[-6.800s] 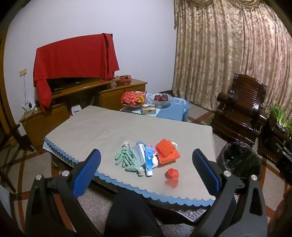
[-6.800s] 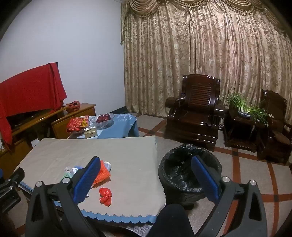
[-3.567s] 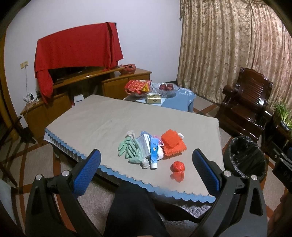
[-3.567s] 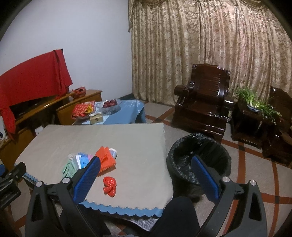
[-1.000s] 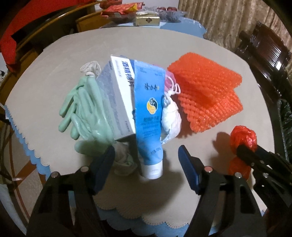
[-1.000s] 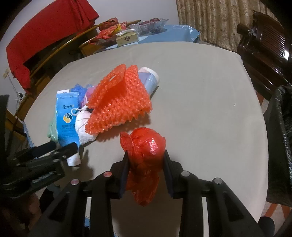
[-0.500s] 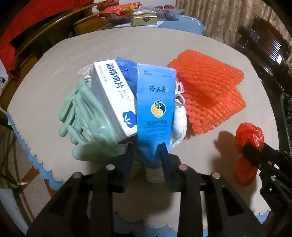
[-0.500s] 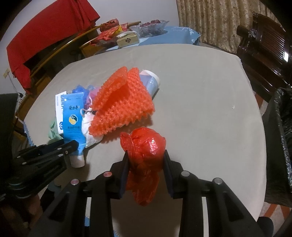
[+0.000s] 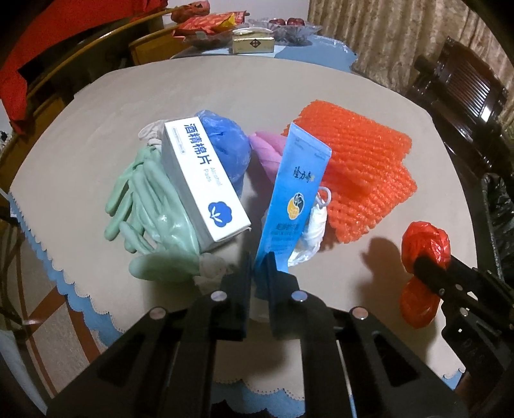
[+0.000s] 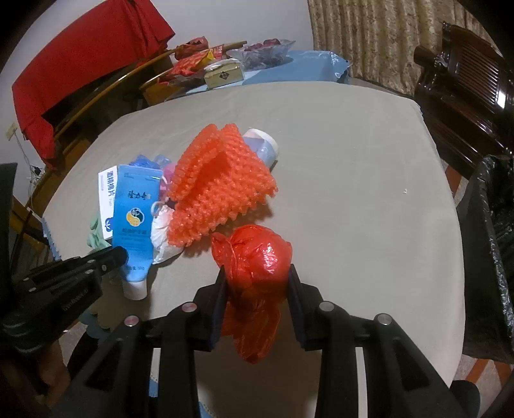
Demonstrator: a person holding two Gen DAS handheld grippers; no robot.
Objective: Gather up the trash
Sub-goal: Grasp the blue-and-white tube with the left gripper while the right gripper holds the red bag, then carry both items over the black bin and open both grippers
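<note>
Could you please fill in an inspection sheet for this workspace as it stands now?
Surface: table under a beige cloth, blue scalloped edge.
Job's things: blue tube, red bag, orange mesh, green gloves, white box, blue bag.
Clutter: gold tin, snack packs.
Grippers: left gripper closing on the tube; right gripper shut on the red bag.
Cables: nothing seen.
Surroundings: lined bin, armchair, curtain.

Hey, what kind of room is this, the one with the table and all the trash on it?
Most likely a home living room: carved dark wooden armchairs, heavy patterned curtains, and a long wooden cabinet partly draped in red cloth against the wall behind the cloth-covered table.
</note>
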